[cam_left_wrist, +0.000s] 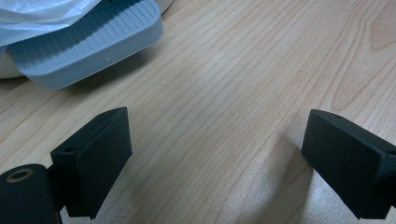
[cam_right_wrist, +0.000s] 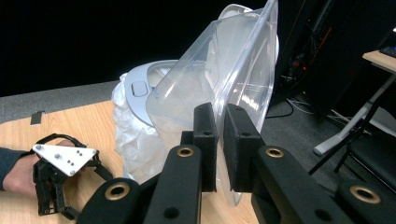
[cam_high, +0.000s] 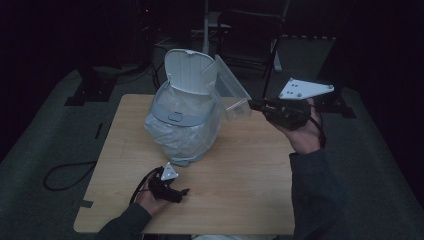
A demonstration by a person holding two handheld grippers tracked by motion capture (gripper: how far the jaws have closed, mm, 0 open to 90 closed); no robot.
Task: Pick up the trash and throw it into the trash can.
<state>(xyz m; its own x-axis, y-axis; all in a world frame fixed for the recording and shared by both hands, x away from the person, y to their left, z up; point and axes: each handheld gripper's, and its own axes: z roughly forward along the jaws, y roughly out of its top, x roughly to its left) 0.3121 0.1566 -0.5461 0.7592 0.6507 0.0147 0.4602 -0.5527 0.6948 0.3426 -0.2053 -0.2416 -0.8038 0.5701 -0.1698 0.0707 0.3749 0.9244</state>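
We see right claw [cam_right_wrist: 220, 140] pinching rim of clear plastic container [cam_right_wrist: 219, 79], tilted beside open lid [cam_high: 189, 70] of bag-lined pedal bin [cam_high: 182, 125]. Left claw [cam_left_wrist: 219, 158] spread, idle on surface [cam_left_wrist: 224, 74] near pedal [cam_left_wrist: 84, 39]. Risks, we judge: thin rim slipping; container snagging liner, nudging bin.

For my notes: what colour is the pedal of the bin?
The pedal is light grey-blue with fine ribs, best seen in the left gripper view.
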